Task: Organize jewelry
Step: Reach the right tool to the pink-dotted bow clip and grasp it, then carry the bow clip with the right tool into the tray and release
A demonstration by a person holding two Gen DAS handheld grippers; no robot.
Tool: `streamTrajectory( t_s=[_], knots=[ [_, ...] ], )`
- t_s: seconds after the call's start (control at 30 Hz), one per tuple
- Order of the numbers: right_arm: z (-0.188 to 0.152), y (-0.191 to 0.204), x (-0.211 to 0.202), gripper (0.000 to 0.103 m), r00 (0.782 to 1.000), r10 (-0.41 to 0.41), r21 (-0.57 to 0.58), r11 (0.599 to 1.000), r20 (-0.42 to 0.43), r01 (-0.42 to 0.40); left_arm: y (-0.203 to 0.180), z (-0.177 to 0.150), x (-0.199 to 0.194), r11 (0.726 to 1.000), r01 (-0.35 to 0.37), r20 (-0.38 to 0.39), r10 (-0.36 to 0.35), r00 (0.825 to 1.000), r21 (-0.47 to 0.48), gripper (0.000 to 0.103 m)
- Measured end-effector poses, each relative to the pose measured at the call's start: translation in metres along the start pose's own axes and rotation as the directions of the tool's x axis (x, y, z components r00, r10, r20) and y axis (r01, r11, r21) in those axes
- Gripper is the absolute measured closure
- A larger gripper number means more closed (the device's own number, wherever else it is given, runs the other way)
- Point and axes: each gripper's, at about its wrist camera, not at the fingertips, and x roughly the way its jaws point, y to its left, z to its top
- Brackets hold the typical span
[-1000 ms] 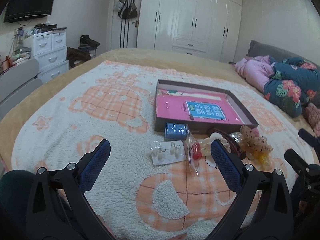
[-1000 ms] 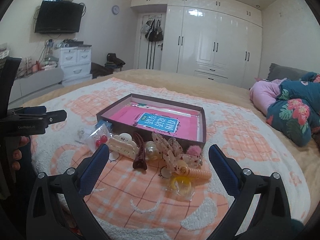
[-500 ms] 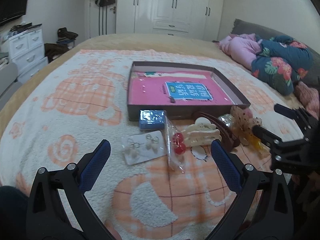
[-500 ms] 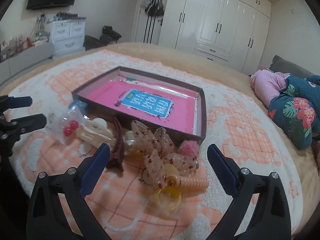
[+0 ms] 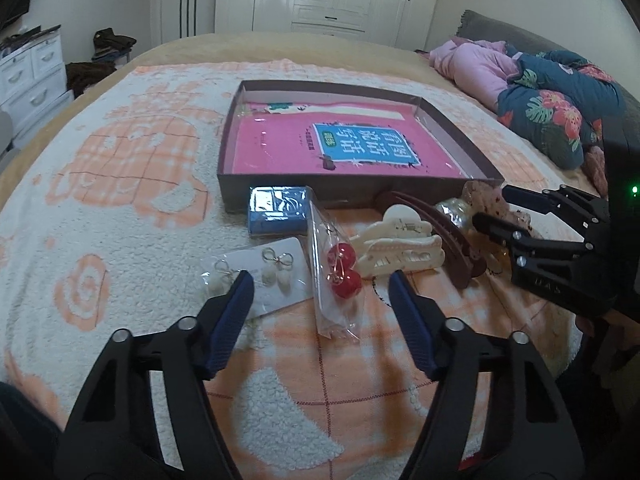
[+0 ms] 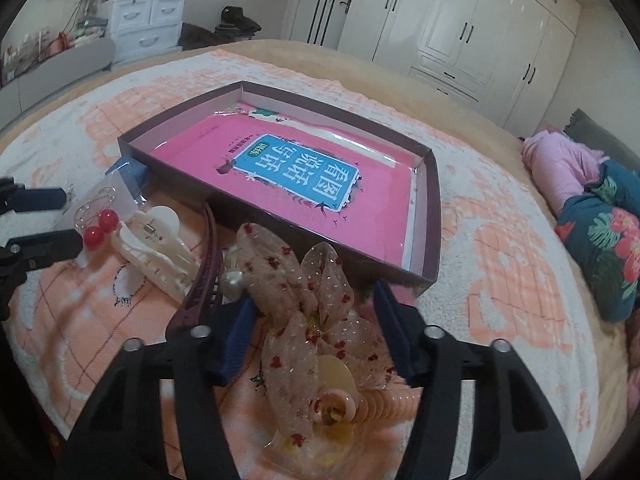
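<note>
A shallow brown box (image 5: 276, 198) with a pink book inside (image 5: 340, 148) lies on the bed. In front of it lie a blue packet (image 5: 276, 212), a white earring card (image 5: 264, 276), a clear bag with red ball earrings (image 5: 340, 272), a cream hair claw (image 5: 400, 248) and a maroon clip (image 5: 444, 236). My left gripper (image 5: 320, 292) is open, low over the red earring bag. My right gripper (image 6: 316, 312) is open with its fingers on either side of a sheer dotted bow (image 6: 308, 304), beside a peach coil hair tie (image 6: 380, 404).
The box also shows in the right wrist view (image 6: 424, 216). A folded floral quilt (image 5: 560, 108) and pink clothes (image 5: 476, 60) lie at the right of the bed. White wardrobes (image 6: 460, 20) and a drawer unit (image 6: 148, 20) stand beyond.
Both grippers have come down and forward towards the jewelry. The left one now hovers over the red earring bag, the right one now straddles the bow.
</note>
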Motion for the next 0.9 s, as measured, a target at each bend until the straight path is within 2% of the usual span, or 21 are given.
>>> streamTrajectory(
  t_s=[0.07, 0.13, 0.23, 0.33, 0.6, 0.9],
  knots=[
    [-0.002, -0.001, 0.000, 0.070, 1.000, 0.017, 0.012, 1.000, 0.004, -0.017, -0.001, 0.000, 0.002, 1.000, 0.002, -0.005, -0.002, 1.000, 0.001, 0.051],
    [-0.004, -0.003, -0.001, 0.081, 0.999, 0.043, 0.023, 0.999, 0.015, -0.044, -0.001, -0.001, 0.005, 1.000, 0.006, -0.014, -0.006, 1.000, -0.002, 0.064],
    [-0.003, -0.003, -0.008, 0.087, 0.997, 0.067, 0.032, 0.997, 0.047, -0.068, -0.003, -0.001, 0.007, 1.000, 0.015, -0.023, -0.014, 1.000, 0.007, 0.079],
    [-0.002, -0.009, -0.016, 0.090, 0.992, 0.092, 0.060, 0.994, 0.086, -0.097, -0.005, -0.002, 0.006, 1.000, 0.022, -0.016, -0.021, 1.000, 0.022, 0.089],
    [0.001, -0.035, -0.036, 0.092, 0.968, 0.168, 0.159, 0.967, 0.184, -0.198, -0.007, 0.013, -0.018, 0.999, 0.033, 0.083, -0.035, 0.996, 0.029, 0.092],
    [0.005, -0.068, -0.052, 0.092, 0.949, 0.162, 0.257, 0.938, 0.272, -0.234, -0.011, 0.051, -0.018, 0.999, 0.020, 0.154, -0.024, 0.988, 0.028, 0.093]
  ],
)
